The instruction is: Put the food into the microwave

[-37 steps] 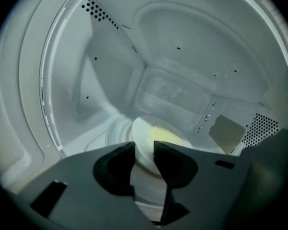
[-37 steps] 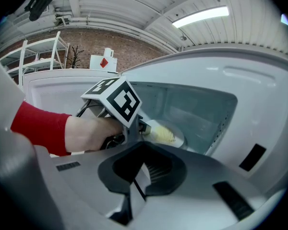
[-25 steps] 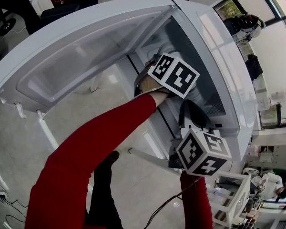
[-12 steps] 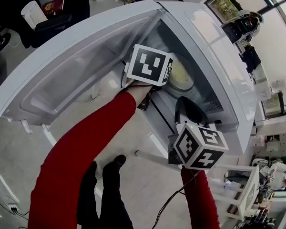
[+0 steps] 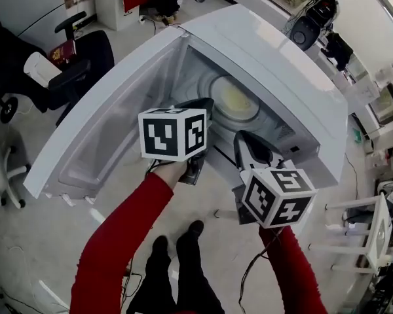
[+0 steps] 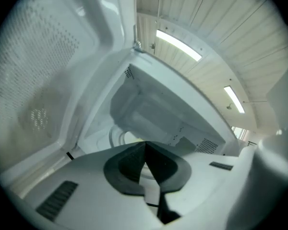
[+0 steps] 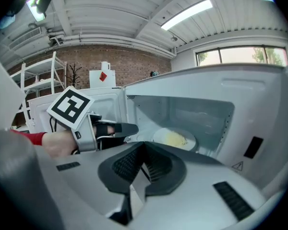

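The white door [image 5: 98, 133] of the microwave [image 5: 295, 84] hung open at the left, its window a dotted mesh. At the mouth of the cavity, the left gripper [image 5: 206, 102] had just clamped its ribbed black jaws together on nothing. Beyond its tips and apart from them, the pale yellow food [image 5: 236, 99] lay heaped on a round plate [image 5: 216, 87] on the smooth white cavity floor. The right gripper [image 5: 241, 136], its jaws likewise pressed together and empty, hung just outside the opening.
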Available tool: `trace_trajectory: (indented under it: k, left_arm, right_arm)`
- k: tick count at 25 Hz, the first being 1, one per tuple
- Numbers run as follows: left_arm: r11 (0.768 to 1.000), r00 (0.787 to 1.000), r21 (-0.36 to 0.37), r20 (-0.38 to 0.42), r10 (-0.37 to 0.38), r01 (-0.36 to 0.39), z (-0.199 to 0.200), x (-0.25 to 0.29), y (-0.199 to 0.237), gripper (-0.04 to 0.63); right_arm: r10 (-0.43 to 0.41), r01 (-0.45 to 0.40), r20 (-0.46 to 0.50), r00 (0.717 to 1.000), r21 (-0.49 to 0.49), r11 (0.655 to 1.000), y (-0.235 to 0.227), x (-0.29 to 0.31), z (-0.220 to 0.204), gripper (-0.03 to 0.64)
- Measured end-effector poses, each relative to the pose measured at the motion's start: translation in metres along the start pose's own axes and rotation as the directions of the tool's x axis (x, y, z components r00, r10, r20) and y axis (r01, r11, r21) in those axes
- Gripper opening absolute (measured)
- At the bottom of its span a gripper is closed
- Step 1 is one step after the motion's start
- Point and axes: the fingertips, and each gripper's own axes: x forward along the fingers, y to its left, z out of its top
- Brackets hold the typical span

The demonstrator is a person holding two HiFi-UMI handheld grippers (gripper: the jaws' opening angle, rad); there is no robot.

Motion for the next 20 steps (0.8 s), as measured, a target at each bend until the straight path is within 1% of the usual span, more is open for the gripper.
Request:
trace_trajectory:
  k: [3,7,12,17,20]
  left_arm:
    - [0.999,0.999,0.005,0.016,-0.037,0.037,-0.003,-0.024,-0.019,0.011]
    - [0.996,0.996,0.041,0.019,-0.085,0.084,-0.009,-0.056,-0.044,0.011]
    - [0.990,0.995,0.102,-0.009,-0.102,0.103,-0.027,-0.090,-0.066,0.011]
    - [0.979,0.989,0.142,-0.032,-0.142,0.145,-0.041,-0.119,-0.084,0.011]
    - [0.967,0.987,0.197,-0.046,-0.154,0.160,-0.049,-0.136,-0.095,0.011]
  right_arm:
    - [0.034,-0.034,0.009,0.999,0.029,0.999,0.010,-0.018,-0.001,0.014]
    - [0.062,-0.067,0.048,0.997,0.114,0.991,0.020,-0.047,-0.005,0.014]
    - [0.089,-0.104,0.083,0.993,0.192,0.976,0.026,-0.084,-0.016,0.014]
    - [0.107,-0.124,0.082,0.991,0.251,0.960,0.034,-0.109,-0.036,0.014]
    - [0.100,-0.121,0.087,0.991,0.287,0.950,0.038,-0.124,-0.043,0.014]
